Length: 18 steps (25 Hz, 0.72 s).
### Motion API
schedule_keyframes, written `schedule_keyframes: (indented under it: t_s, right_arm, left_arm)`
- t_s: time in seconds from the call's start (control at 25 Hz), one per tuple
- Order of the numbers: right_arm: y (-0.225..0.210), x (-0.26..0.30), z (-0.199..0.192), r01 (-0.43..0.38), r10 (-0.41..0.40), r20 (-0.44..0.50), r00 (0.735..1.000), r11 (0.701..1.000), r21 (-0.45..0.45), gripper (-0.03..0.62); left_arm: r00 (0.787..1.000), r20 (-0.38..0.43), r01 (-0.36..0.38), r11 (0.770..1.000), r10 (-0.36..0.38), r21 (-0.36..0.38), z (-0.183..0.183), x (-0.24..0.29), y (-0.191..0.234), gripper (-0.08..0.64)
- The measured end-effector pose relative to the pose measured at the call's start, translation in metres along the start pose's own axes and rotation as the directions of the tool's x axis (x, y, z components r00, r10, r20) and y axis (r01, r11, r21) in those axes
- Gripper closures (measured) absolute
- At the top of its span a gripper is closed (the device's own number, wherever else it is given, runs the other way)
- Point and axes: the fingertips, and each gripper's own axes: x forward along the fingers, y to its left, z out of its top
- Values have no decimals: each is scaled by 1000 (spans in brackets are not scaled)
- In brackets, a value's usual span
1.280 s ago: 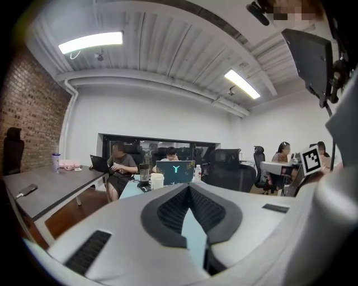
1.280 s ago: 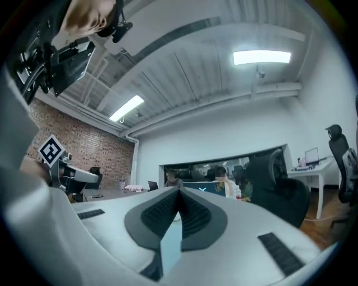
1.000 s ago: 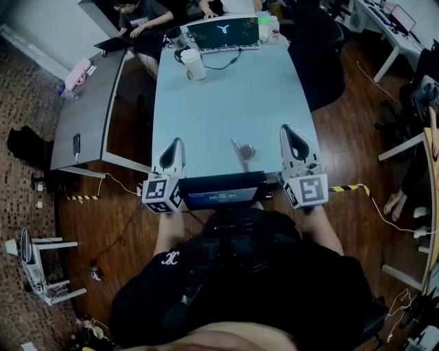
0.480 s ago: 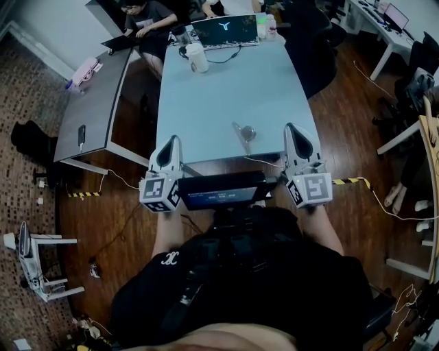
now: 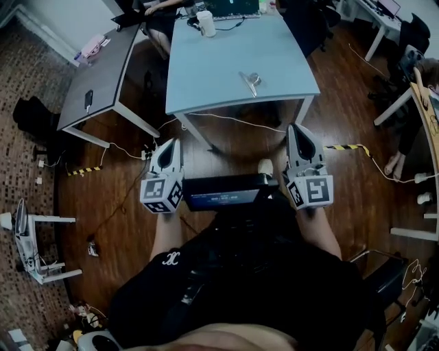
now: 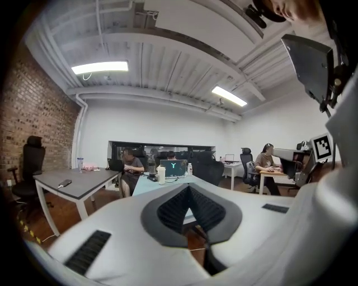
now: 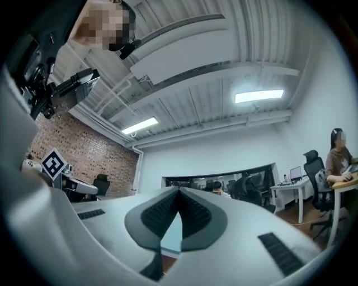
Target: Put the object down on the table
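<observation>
A small silvery metal object (image 5: 250,81) lies by itself on the light blue table (image 5: 212,68), near its front edge. Neither gripper touches it. My left gripper (image 5: 171,144) and right gripper (image 5: 297,129) hang level over the wooden floor, short of the table's front edge. Both are shut with nothing between their pads. In the left gripper view the ribbed pads (image 6: 174,208) meet at the tip, and the table (image 6: 144,185) shows beyond them. The right gripper view shows its pads (image 7: 193,215) closed the same way.
A white cup (image 5: 205,22) and a laptop (image 5: 233,7) stand at the table's far end. A grey side table (image 5: 103,65) with a phone (image 5: 88,101) is at the left. Cables (image 5: 233,120) and striped tape (image 5: 346,147) lie on the floor. A dark screen (image 5: 223,192) sits between the grippers.
Both grippers have drawn back from the table's front edge and now hang over the floor. The table and the metal object look farther off. The jaws stayed shut.
</observation>
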Motion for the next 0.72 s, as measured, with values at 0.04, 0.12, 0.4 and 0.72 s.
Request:
schedule_keyframes:
  t_s: [0.04,0.12,0.4,0.72]
  right_arm:
    - [10,-17,8,1,-1,-2,1000,1000,-10,616]
    - [25,-45,24,2,-2,1,1000,1000,-30,615]
    - [42,-94,55,-28,28,36,999,1000,-2,612]
    - [30,-118,72,-70,70,22,997,997,-17,614]
  left_arm:
    - [1000,-6,7,1000,-7,0,-1,-18,-5,557]
    - [1000,-9,17,1000,-17,7,0,-46,-13,557]
    - [998,35,42,999,-43,25,17,-94,-45,557]
    - [998,52,30,999,-32,23,29,-110,-85,557]
